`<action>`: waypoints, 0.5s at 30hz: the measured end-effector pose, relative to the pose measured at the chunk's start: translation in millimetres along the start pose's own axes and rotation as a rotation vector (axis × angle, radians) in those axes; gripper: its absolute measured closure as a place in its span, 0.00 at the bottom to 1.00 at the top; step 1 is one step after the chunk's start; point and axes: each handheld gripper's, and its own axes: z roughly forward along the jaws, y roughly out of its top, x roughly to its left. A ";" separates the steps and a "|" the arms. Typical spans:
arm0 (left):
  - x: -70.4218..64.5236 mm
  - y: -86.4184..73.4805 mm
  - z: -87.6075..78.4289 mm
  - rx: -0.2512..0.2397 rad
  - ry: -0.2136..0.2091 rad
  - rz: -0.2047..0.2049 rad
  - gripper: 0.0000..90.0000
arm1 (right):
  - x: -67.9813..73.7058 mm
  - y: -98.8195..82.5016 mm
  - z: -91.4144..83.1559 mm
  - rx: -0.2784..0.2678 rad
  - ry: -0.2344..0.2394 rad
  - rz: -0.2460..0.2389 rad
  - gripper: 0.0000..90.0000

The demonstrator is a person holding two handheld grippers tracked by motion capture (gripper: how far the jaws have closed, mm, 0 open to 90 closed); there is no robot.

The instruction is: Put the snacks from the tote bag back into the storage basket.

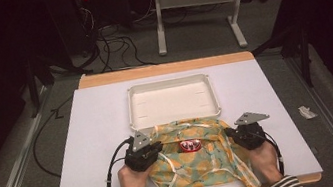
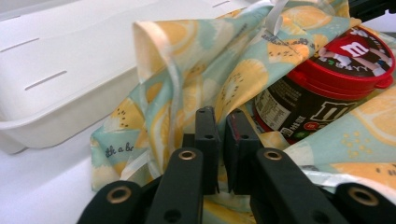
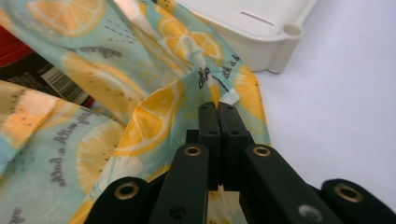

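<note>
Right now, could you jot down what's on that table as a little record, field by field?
surface: white table
cloth: lemon-print cloth, bunched around a jar
jar: M&M's jar, red lid, lying tilted inside the cloth
tray: white tray, behind the cloth, nothing in it
left tongs: pinching a fold of the cloth
right tongs: shut on the cloth's edge

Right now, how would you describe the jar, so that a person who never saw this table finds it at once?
Start at the white tray in the middle of the table. Just in front of it lies a lemon-print cloth, pinched by the left gripper and the right gripper. The jar sits among its folds: dark-bodied, red-lidded, the one hard thing there.
</note>
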 end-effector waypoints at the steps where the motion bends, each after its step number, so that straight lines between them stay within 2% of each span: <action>1: 0.0 0.0 0.0 0.000 0.000 0.000 0.96 | 0.0 0.0 0.0 0.000 0.000 0.000 1.00; 6: 3.7 -1.7 4.1 0.013 -0.014 -0.014 1.00 | -6.1 -1.2 1.7 0.010 -0.012 0.013 1.00; 9: 2.7 -1.5 4.4 0.008 -0.017 -0.019 1.00 | -5.9 -2.1 2.3 0.015 -0.029 -0.011 1.00; 15: 0.5 -1.7 4.1 0.009 -0.028 -0.010 1.00 | 1.7 -0.4 -10.6 -0.039 -0.015 -0.029 0.86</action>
